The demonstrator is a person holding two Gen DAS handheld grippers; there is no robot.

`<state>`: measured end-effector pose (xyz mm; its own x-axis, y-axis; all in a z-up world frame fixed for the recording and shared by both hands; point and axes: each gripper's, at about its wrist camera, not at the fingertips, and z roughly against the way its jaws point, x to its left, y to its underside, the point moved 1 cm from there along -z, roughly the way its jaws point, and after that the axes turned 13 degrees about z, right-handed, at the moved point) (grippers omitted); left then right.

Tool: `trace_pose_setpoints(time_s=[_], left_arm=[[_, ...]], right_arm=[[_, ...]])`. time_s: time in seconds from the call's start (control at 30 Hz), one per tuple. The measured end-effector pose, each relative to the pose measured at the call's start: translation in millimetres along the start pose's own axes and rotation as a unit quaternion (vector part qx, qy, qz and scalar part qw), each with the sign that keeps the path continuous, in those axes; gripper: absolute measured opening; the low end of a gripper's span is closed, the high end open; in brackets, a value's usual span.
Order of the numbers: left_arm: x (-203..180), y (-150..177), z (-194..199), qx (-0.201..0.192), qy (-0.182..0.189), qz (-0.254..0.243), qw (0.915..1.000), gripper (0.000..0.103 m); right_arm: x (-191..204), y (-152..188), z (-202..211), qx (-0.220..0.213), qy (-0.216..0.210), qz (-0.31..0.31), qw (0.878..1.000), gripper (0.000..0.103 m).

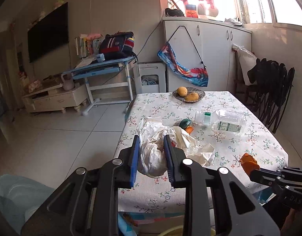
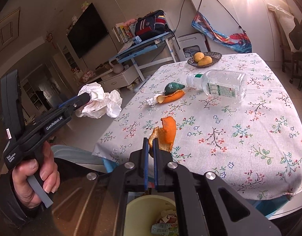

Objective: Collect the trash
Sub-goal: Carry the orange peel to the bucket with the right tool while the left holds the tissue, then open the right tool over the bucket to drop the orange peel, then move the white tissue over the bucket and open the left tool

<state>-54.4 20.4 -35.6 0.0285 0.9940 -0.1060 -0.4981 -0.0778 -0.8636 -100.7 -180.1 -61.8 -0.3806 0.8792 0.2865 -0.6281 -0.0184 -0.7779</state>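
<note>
Two pieces of trash are already off the worktop (image 2: 229, 127). The left tool (image 1: 151, 149) is clenched on a crumpled white tissue wad (image 1: 153, 157), light and soft, so a squeeze through its bulk should hold. The right tool (image 2: 150, 143) pinches an orange peel (image 2: 165, 132) by one edge above the bin (image 2: 131, 212); thin, curled and probably slick, it seems safer gripped deeper. An empty plastic bottle (image 2: 220, 85) lies on its side, likely light and smooth-sided; the neck looks best.
</note>
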Motion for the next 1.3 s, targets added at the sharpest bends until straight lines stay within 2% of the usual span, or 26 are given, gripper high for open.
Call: trace_pose_setpoints(time_s=[0.27, 0.47, 0.7, 0.77, 0.8, 0.83, 0.9, 1.13, 1.3], left_arm=[[2, 3, 5, 0.0, -0.001, 0.001, 1.0, 0.024], [5, 7, 9, 0.0, -0.001, 0.0, 1.0, 0.024], [11, 14, 17, -0.001, -0.002, -0.002, 1.0, 0.024], [14, 16, 19, -0.001, -0.002, -0.002, 1.0, 0.024], [14, 16, 20, -0.001, -0.002, -0.002, 1.0, 0.024], [15, 14, 20, -0.001, -0.002, -0.002, 1.0, 0.024], [14, 14, 19, -0.001, -0.002, -0.003, 1.0, 0.024], [18, 18, 22, 0.0, -0.002, -0.011, 0.9999, 0.024], [17, 23, 25, 0.004, 0.001, -0.027, 0.9996, 0.024]], right_arm=[[28, 18, -5, 0.042, -0.028, 0.027, 0.998, 0.005], [55, 42, -21, 0.103, -0.05, 0.053, 0.992, 0.005], [71, 70, -48, 0.191, -0.073, 0.071, 0.976, 0.007], [73, 76, -53, 0.209, -0.072, 0.074, 0.972, 0.019], [73, 78, -54, 0.213, -0.069, 0.074, 0.972, 0.031], [73, 80, -53, 0.214, -0.07, 0.072, 0.972, 0.036], [71, 80, -52, 0.211, -0.067, 0.071, 0.973, 0.036], [61, 72, -45, 0.188, -0.048, 0.053, 0.98, 0.049], [50, 64, -36, 0.159, -0.031, 0.031, 0.986, 0.052]])
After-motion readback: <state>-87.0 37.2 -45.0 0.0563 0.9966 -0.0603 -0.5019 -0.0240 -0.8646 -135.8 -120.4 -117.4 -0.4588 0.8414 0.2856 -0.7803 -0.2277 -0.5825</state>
